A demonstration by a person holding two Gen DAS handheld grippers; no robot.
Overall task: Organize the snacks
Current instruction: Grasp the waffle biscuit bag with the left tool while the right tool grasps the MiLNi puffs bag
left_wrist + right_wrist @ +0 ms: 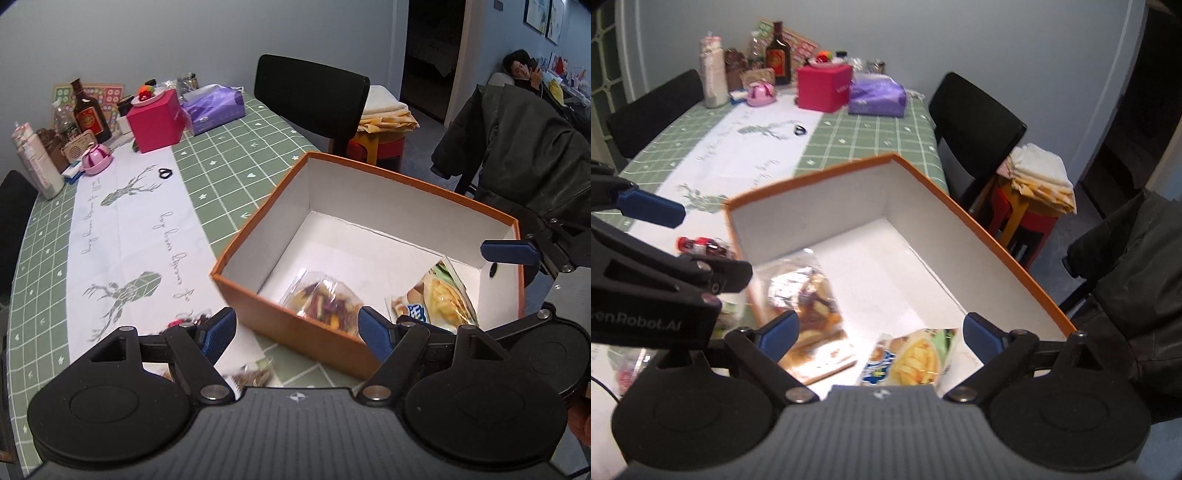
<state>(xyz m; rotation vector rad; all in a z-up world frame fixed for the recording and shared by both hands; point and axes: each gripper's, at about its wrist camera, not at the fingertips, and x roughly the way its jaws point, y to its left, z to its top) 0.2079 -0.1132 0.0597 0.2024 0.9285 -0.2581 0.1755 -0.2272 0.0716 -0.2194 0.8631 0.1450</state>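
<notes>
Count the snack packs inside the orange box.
2: a clear bag of mixed dried fruit by the near left wall, and a chips packet to its right. Any others behind the near wall would be hidden.

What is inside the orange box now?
Inside the orange box lie a clear bag of mixed dried snacks and a chips packet. Its near corner is hidden by the gripper.

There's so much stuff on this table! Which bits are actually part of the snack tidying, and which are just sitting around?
Part of the job:
orange box
clear bag of mixed snacks in the box
chips packet in the box
small red-capped snack on the table beside the box

Just lying about:
pink box
purple tissue pack
brown bottle
</notes>
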